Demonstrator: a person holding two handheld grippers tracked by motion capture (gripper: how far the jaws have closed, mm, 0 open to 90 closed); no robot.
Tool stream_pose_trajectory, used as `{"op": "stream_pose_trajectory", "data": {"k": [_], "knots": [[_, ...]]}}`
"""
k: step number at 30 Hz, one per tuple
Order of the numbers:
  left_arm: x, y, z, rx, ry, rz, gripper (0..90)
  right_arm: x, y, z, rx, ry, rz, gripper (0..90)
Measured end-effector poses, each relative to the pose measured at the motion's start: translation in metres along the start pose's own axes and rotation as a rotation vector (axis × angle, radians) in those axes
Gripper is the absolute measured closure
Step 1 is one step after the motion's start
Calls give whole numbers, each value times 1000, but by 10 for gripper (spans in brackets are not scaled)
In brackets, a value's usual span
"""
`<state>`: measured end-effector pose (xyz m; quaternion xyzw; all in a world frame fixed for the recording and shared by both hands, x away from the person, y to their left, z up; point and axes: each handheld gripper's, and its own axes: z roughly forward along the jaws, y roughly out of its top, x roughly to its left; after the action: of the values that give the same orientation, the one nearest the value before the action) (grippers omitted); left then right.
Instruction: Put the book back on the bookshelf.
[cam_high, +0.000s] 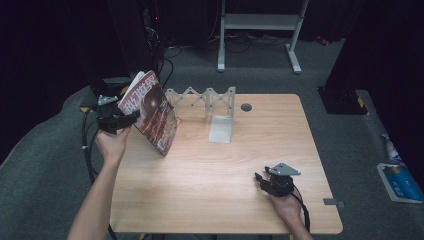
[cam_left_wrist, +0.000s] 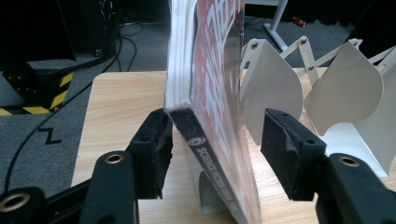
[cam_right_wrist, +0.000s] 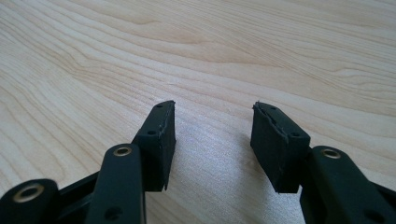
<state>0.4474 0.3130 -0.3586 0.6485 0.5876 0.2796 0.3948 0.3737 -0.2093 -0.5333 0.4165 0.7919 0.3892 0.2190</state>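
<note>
While one magazine (cam_left_wrist: 212, 93) stands tilted between the released left tongs (cam_left_wrist: 217, 140), touching the left pad only, one white expanding rack (cam_high: 210, 102) sits just behind and the right tongs (cam_right_wrist: 212, 140) rest released on the bare worktop (cam_high: 210, 180).

Lab space, dark curtains, floor cables (cam_high: 170, 55) (tangled), equipment stand (cam_high: 260, 22)

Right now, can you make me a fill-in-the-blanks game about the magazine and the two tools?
1. The magazine stands between the jaws of the ____ tool.
2. The right tool has open jaws with only the ____ table beneath them.
3. Behind the magazine stands a white folding ____.
4. The magazine's cover is mostly ____.

Missing words: left; wooden; rack; red
</note>
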Motion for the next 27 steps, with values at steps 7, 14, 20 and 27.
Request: {"op": "stream_pose_trajectory", "data": {"k": [7,14,20,27], "knots": [[1,-3,-5,-9,-3,4,423,0,0,0,0,-1,0,498],[-1,-4,-13,-32,-17,15,417,0,0,0,0,-1,-1,498],[-1,-7,-20,-44,-32,11,413,0,0,0,-1,-1,0,497],[1,-9,-29,-65,-49,2,409,0,0,0,-1,-1,-1,496]]}}
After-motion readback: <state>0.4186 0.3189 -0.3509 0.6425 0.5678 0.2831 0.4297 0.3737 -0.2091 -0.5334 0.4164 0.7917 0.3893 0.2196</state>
